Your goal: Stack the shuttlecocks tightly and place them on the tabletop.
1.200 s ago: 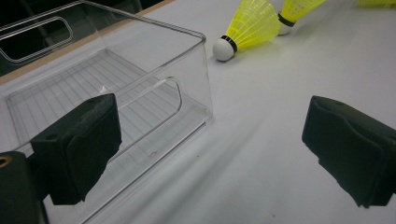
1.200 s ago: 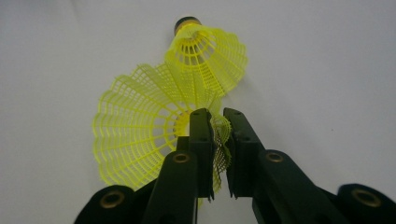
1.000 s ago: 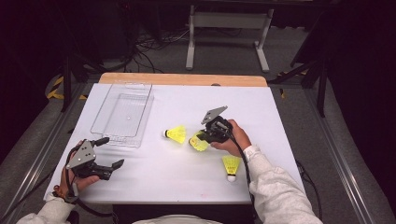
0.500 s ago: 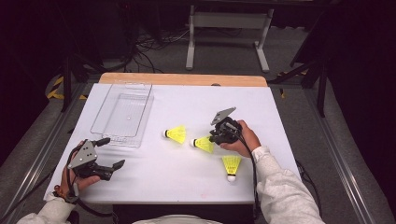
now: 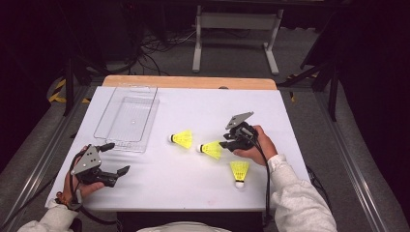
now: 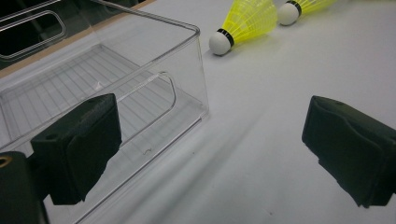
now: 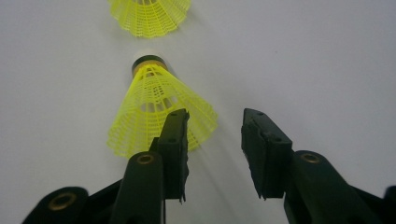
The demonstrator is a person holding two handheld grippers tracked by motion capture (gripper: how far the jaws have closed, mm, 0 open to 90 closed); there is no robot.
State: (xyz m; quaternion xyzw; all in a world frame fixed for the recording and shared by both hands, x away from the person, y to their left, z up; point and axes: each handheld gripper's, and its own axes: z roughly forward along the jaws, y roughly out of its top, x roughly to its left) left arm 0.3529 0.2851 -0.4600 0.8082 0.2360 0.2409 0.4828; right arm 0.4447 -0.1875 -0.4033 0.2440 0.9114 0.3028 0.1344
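Middle shuttle [image 5: 211,149] lies on its side on the white table [image 5: 300,125], cork toward the tray, skirt toward my right claw [image 5: 227,143]. In the right gripper view that shuttle [image 7: 156,109] sits just ahead of my left pad [image 7: 173,140], skirt edge beside it, not between the pads. Jaws stand apart with nothing in them; they have just been opening.

Second shuttle [image 5: 182,138] rests near the first, toward the clear tray [image 5: 126,118]. Third shuttle [image 5: 239,172] lies nearer me, by my right wrist. Tray holds nothing that I can see.

Left claw [image 5: 115,158] rests on the table near the tray's front corner, jaws wide, nothing held; its own view looks past the tray wall [image 6: 187,70] to two shuttles [image 6: 247,21].

Step, as I judge it: a release just done, or a re-grip in hand. If the shuttles are bound for the tray, the next move calls for shifting the right claw sideways until the skirt sits between the pads, then closing gently, since the mesh will crush.

Against a second ago: the middle shuttle was then at my claw's tips, close to the second one. It now lies farther from that one, and the claw has drawn back toward the right.
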